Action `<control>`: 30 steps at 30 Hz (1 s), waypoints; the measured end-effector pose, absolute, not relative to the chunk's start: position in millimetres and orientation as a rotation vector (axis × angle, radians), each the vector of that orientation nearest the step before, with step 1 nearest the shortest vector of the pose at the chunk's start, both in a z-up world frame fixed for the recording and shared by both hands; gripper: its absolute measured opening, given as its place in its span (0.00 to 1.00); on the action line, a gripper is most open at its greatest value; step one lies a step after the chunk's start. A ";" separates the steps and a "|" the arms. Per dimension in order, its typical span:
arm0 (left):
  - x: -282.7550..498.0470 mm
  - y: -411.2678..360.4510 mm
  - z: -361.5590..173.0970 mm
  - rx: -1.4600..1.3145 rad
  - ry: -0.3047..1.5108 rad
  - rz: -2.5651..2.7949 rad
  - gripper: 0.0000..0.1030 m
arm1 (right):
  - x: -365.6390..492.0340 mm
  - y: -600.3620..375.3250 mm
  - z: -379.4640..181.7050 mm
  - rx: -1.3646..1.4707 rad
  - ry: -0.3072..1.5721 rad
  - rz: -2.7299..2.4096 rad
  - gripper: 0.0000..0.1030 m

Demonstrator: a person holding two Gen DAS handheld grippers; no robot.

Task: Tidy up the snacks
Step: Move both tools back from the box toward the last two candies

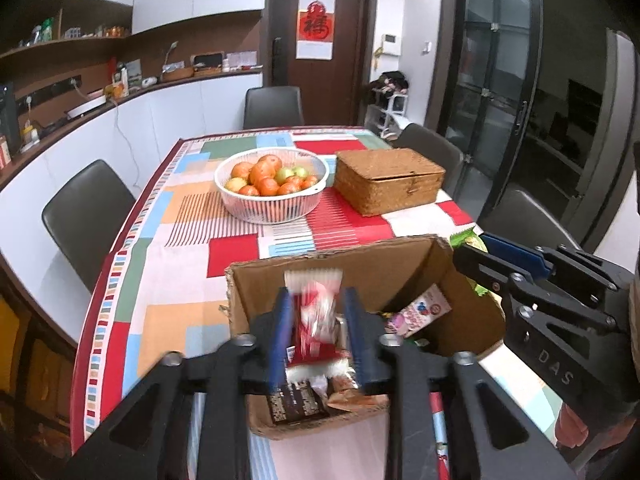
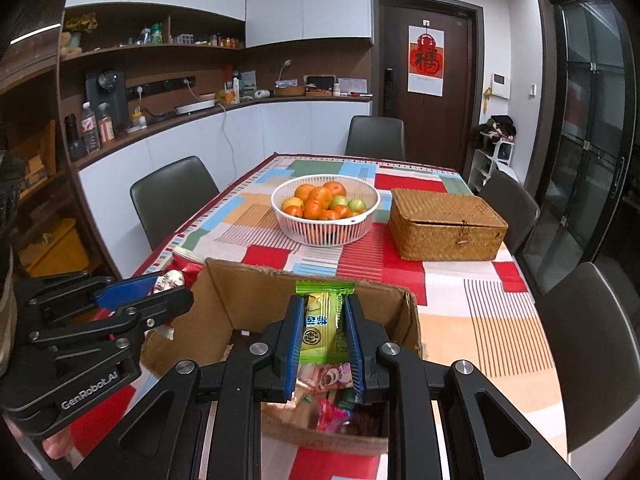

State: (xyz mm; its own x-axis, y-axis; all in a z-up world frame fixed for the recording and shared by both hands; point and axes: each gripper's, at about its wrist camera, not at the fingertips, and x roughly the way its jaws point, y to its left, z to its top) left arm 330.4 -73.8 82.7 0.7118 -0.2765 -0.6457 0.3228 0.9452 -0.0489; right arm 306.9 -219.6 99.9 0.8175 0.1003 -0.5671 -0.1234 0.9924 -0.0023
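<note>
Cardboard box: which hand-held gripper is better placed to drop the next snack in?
Right. The right hand-held gripper clamps the green snack packet over the cardboard box; the left hand-held gripper's red-and-white packet already looks loose between open jaws.

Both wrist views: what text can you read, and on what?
"DAS": right gripper body.
"GenRobot.AI": left gripper body.
"福": red door poster.
Green snack packet in the right gripper: Chinese characters, too blurred.
Red-and-white packet: blurred.

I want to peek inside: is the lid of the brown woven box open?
No, the woven box beside the fruit basket has its lid lying flat and closed on top.
</note>
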 end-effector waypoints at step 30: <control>193.5 -90.7 29.8 0.171 0.658 -0.498 0.41 | 186.2 -234.2 52.3 -0.074 0.614 0.165 0.41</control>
